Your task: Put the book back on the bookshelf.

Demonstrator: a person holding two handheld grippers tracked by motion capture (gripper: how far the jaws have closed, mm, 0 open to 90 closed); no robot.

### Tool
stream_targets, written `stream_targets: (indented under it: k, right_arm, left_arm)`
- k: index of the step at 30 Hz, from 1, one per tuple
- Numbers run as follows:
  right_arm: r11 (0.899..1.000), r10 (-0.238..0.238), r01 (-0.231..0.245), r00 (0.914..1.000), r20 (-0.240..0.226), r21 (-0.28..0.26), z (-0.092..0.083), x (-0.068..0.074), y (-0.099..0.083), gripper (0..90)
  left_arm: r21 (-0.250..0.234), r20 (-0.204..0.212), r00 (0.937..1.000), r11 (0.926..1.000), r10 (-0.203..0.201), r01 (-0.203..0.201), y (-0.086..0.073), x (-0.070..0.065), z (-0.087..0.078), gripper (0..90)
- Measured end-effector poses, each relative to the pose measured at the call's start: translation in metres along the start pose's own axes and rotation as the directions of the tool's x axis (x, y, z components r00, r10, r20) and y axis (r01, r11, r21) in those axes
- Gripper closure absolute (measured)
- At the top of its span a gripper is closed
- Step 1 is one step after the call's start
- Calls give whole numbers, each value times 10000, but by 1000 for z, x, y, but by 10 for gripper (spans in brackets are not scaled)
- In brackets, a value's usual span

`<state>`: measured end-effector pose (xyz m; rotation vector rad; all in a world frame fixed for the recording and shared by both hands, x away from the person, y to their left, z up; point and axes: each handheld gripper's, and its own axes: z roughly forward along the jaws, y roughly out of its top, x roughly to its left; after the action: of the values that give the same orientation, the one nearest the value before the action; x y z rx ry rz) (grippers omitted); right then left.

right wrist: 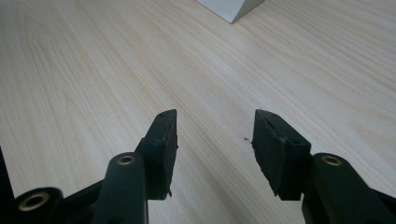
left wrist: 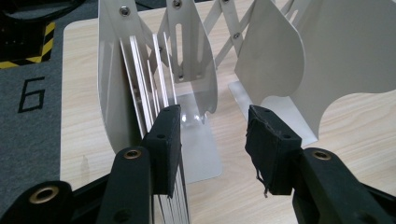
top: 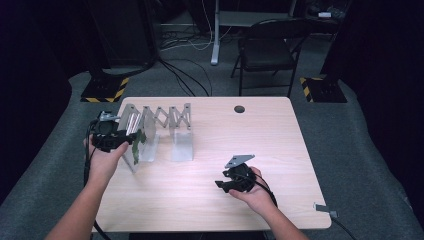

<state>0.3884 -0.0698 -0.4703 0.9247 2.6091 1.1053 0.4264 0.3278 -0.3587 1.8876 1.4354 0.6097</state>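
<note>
- A person at a pale wooden table [top: 210,200] works a silver expanding file rack [top: 155,131], the accordion kind with upright metal dividers joined by a scissor lattice; it stands on the table's left half, toward the far edge.
- The left tool [top: 131,142] sits at the rack's near-left end. In the left gripper view its jaws stand spread, with nothing between the pads; the left pad rests against a bunch of thin white dividers [left wrist: 154,88] packed close at that end.
- The right tool [top: 223,184] waits low over bare wood on the right, well apart from the rack, its jaws spread and holding nothing.
- Judging by how it lies, the rack is only partly drawn out: the right-hand dividers stand apart, while the left-hand ones remain bunched. Spreading or closing those looks like the work left.
- Room to move is generous to the right and toward the person; the table's left edge lies close beside the rack's end, so the left hand has little margin there. A cable hole [top: 239,108] sits near the far edge.
</note>
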Motion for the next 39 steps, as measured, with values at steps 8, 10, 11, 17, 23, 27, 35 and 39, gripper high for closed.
stream_targets:
  k: [8, 10, 11, 17, 23, 27, 35, 39]
  right_arm:
    - [10000, -13, 13, 10000, 32, -15, 0, 0, 0, 502]
    - [10000, -48, 48, 10000, 12, 10, -1, -1, 0, 502]
    - [10000, -31, 31, 10000, 37, 4, -1, -1, 0, 502]
    - [10000, -20, 20, 10000, 37, 7, -1, -1, 0, 501]
    - [10000, -2, 2, 10000, 23, -54, 0, -1, -1, 501]
    - [10000, 48, -47, 10000, 33, -61, -1, -1, -1, 501]
    - [10000, 26, -26, 10000, 1, 30, -2, -2, -1, 501]
    - [10000, 19, -19, 10000, 25, 41, -1, -2, -1, 501]
  left_arm:
    - [-93, 346, 9992, 9998, 178, -175, -1, -8, -6, 551]
    - [-113, 409, 9989, 9996, 245, -240, -2, -10, -8, 550]
    - [-116, 454, 9986, 9996, 271, -266, -2, -11, -9, 550]
    - [-112, 872, 9946, 9984, 560, -552, -3, -21, -13, 552]
    - [-119, 1165, 9898, 9966, 819, -810, -3, -32, -15, 550]
    - [-165, 1508, 9817, 9933, 1160, -1148, -4, -45, -14, 549]
    - [-213, 2146, 9609, 9844, 1752, -1747, -14, -64, -11, 549]
    - [-168, 2434, 9472, 9773, 2088, -2111, -22, -72, -8, 549]
